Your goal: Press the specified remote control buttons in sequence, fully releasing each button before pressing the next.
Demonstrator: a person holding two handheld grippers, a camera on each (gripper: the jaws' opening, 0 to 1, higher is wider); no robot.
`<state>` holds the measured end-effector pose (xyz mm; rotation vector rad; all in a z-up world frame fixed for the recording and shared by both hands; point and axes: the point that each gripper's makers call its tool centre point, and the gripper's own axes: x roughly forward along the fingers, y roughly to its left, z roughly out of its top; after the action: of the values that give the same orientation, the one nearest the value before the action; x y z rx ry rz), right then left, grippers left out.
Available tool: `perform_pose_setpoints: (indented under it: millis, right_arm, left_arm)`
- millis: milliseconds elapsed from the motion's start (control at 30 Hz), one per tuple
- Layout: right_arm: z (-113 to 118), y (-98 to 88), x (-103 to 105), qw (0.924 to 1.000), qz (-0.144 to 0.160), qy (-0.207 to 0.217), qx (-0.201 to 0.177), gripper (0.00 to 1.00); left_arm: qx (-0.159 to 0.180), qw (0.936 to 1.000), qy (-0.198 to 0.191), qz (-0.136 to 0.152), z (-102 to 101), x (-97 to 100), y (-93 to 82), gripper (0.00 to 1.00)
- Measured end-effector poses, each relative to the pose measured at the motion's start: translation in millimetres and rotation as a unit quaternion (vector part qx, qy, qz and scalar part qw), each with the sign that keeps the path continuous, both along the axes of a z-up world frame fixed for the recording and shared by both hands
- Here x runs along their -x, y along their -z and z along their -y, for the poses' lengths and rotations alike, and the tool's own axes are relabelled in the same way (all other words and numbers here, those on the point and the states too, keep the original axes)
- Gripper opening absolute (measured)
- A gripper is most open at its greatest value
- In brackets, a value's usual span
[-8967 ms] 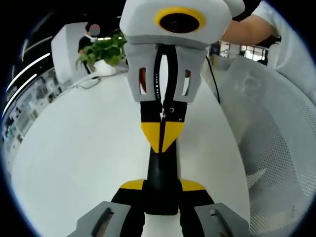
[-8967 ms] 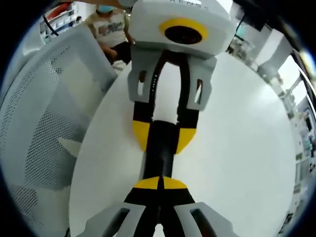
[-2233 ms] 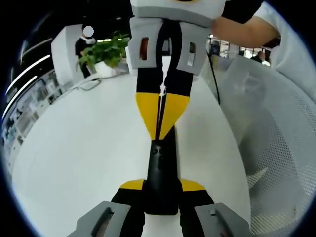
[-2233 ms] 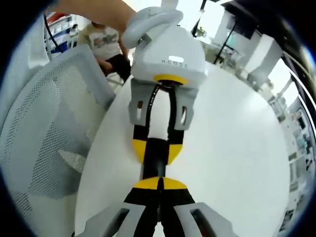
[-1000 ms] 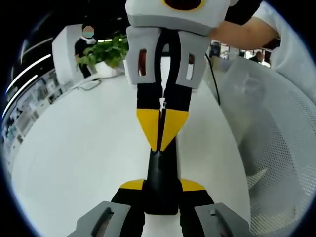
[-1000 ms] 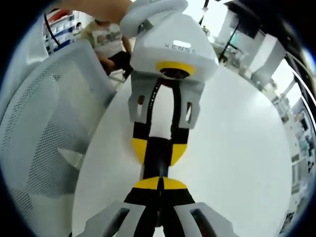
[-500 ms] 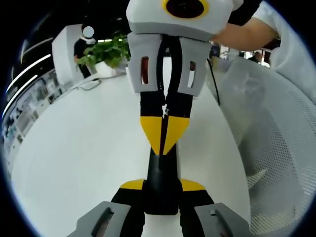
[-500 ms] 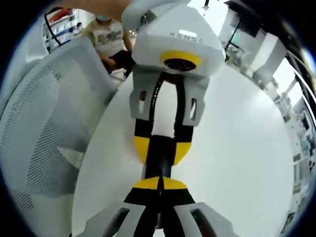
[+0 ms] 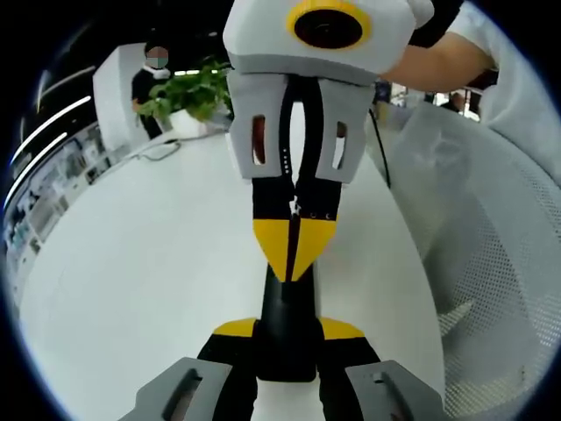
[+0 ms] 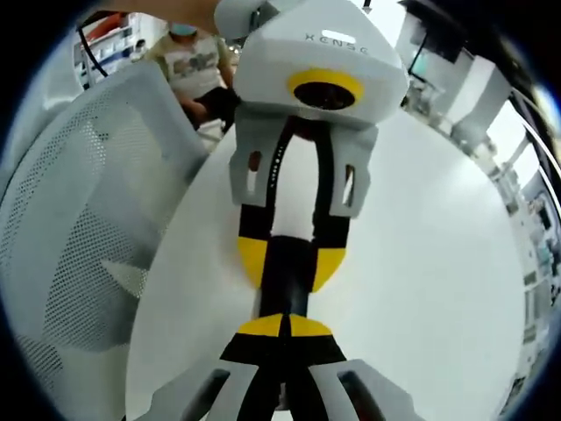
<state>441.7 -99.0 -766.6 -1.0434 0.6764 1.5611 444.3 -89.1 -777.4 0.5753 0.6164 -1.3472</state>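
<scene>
A black remote control (image 9: pixel 286 303) lies lengthwise between the yellow pads of my left gripper (image 9: pixel 287 330), which is shut on its sides just above the white table (image 9: pixel 140 263). My right gripper (image 9: pixel 294 250) comes down from the top of the left gripper view. It is shut, and its yellow point meets the remote's far half; I cannot tell if it presses a button. In the right gripper view my right gripper (image 10: pixel 282 326) is shut over the remote (image 10: pixel 287 279). Beyond it, my left gripper (image 10: pixel 289 254) clamps the remote.
A white mesh chair (image 9: pixel 491 263) (image 10: pixel 79 228) stands close beside the table. A potted plant (image 9: pixel 184 92) and a cable (image 9: pixel 158 149) sit at the table's far edge. A person (image 10: pixel 197 61) sits beyond the chair.
Over the last second my right gripper's shut tip has slid a little down along the remote toward my left gripper. The left gripper's hold on the remote is unchanged.
</scene>
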Motion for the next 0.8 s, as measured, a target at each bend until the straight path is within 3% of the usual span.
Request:
perform_pose_setpoints:
  millis: [500, 633, 800]
  right_arm:
    - [0.5, 5.1, 0.4, 0.9999, -0.009, 0.0, 0.006, 0.0]
    - [0.1, 5.6, -1.4, 0.9994, -0.03, 0.014, 0.007, 0.0]
    - [-0.2, 7.2, 0.1, 0.9996, -0.008, -0.007, 0.025, 0.0]
  left_arm:
    - [0.005, 1.0, -0.002, -0.001, -0.1, -0.3, 0.2, 0.24]
    - [0.005, 1.0, -0.002, -0.001, -0.4, -0.8, 0.5, 0.24]
    - [0.006, 1.0, -0.003, -0.002, -0.6, -1.3, 0.9, 0.24]
